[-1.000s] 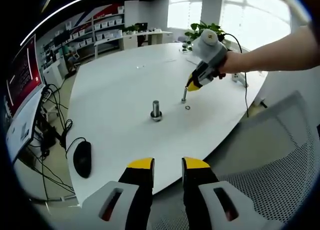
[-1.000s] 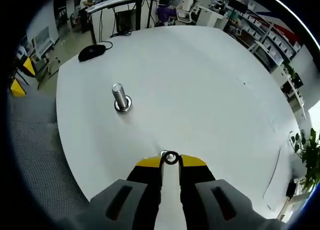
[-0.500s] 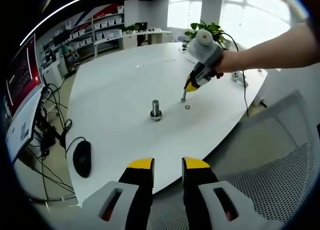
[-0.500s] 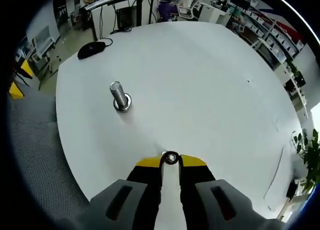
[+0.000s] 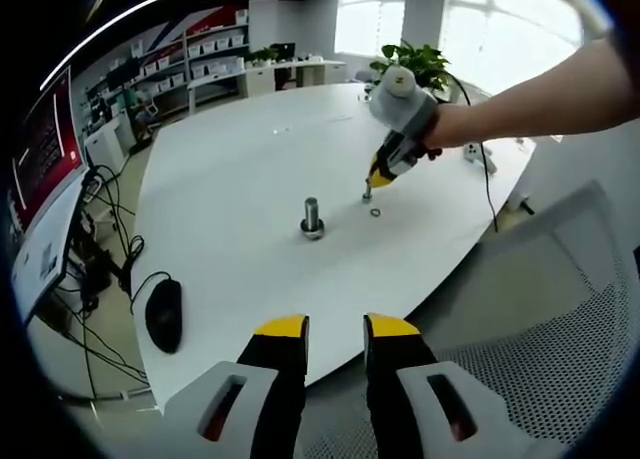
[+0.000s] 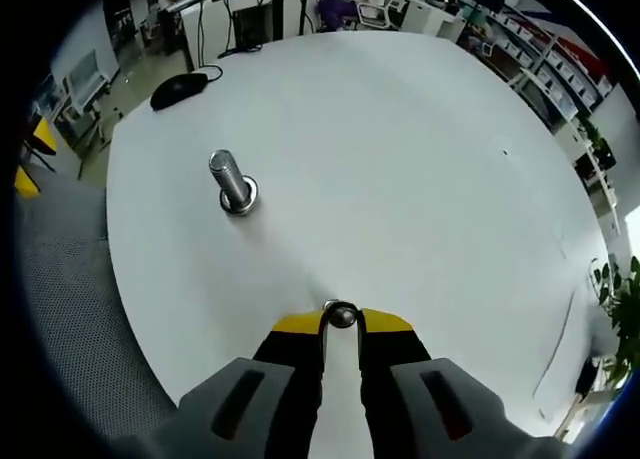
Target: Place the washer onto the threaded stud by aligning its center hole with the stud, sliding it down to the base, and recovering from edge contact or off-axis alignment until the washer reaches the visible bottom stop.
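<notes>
In the right gripper view, the right gripper (image 6: 341, 322) is rising from the bottom centre and its jaws are pinching a washer (image 6: 340, 314) at the yellow tips, above the white table (image 6: 420, 169). The stud (image 6: 231, 182) is standing upright on its base at the upper left of this frame, well apart from the washer. A black mouse (image 6: 178, 88) is lying near the far table edge at the top left. In the left gripper view, the left gripper (image 5: 335, 331) is showing at the bottom centre with its jaws spread and holding nothing. This view is showing the right gripper (image 5: 383, 169) from outside, held by a hand (image 5: 447, 126) at the upper right, its tips pointing down near a second washer (image 5: 375, 213) lying flat on the table (image 5: 230, 179), just right of the stud (image 5: 312, 219). The mouse (image 5: 165, 316) is at the lower left. The writing on a red screen (image 5: 45, 144) at the left edge is too small to read.
</notes>
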`<state>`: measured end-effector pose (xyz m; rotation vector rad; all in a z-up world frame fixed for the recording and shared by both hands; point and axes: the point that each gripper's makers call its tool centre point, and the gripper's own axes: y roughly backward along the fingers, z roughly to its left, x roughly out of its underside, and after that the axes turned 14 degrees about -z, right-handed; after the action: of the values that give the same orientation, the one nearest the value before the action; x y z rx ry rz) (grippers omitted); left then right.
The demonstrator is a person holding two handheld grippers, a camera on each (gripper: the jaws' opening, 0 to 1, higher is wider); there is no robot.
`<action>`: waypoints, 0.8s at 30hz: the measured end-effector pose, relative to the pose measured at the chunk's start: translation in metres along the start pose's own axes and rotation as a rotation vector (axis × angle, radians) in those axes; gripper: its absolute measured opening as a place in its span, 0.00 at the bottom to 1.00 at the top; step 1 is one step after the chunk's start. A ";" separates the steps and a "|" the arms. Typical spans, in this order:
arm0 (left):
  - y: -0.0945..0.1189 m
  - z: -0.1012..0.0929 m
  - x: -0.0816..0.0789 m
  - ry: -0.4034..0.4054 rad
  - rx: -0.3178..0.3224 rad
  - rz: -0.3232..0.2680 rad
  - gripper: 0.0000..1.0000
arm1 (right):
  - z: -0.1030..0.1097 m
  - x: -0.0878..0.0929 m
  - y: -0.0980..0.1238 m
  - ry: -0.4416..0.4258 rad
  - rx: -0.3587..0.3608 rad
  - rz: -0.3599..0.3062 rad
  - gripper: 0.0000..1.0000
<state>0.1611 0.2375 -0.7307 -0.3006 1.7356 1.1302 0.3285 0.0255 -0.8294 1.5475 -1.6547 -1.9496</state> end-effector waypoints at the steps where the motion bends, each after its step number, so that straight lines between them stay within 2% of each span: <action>1: 0.000 0.000 0.000 0.001 -0.001 0.001 0.20 | 0.000 0.001 -0.001 -0.001 -0.001 0.002 0.14; 13: 0.000 0.002 0.002 0.000 -0.007 0.006 0.20 | 0.002 0.015 -0.019 -0.022 -0.021 0.043 0.15; 24: 0.001 0.003 0.002 0.000 -0.012 0.008 0.20 | 0.008 0.018 -0.021 -0.030 -0.041 0.060 0.17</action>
<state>0.1611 0.2408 -0.7324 -0.3008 1.7319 1.1470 0.3239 0.0267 -0.8576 1.4437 -1.6419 -1.9729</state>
